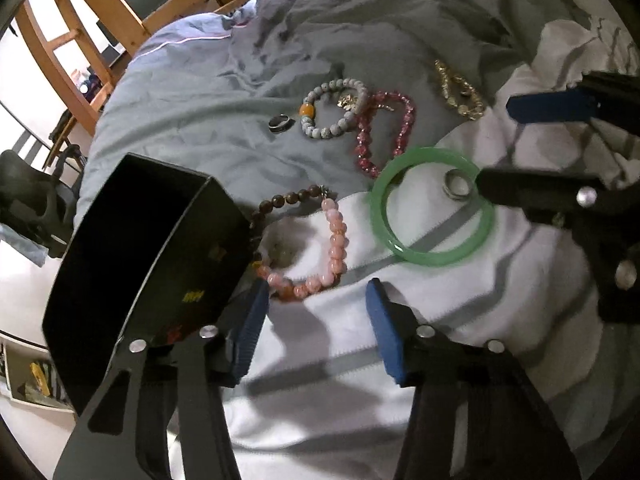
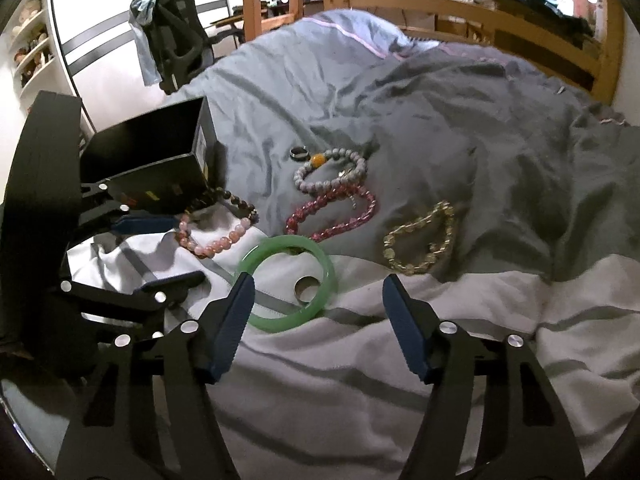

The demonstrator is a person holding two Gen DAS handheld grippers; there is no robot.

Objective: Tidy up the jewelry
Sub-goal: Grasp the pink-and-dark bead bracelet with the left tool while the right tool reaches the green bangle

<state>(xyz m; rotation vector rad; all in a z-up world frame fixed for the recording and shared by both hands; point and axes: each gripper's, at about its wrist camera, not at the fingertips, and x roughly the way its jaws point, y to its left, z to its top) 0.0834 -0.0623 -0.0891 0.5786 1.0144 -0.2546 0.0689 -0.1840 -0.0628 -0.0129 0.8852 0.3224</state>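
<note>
Smooth green bangle [image 2: 289, 285] around ring [image 2: 305, 289]

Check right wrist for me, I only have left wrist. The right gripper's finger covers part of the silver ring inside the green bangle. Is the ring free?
Observer: Yes. The silver ring shows whole there, lying inside the green bangle near its right rim, with nothing gripping it.
Operator: Right gripper state?
Observer: The right gripper is open. Its left fingertip is over the bangle's near-left rim and its right fingertip is over the white duvet.
Operator: Gold bracelet tangled with anything?
Observer: No. The gold bead bracelet lies as a closed loop on the grey duvet, apart from the other pieces.
</note>
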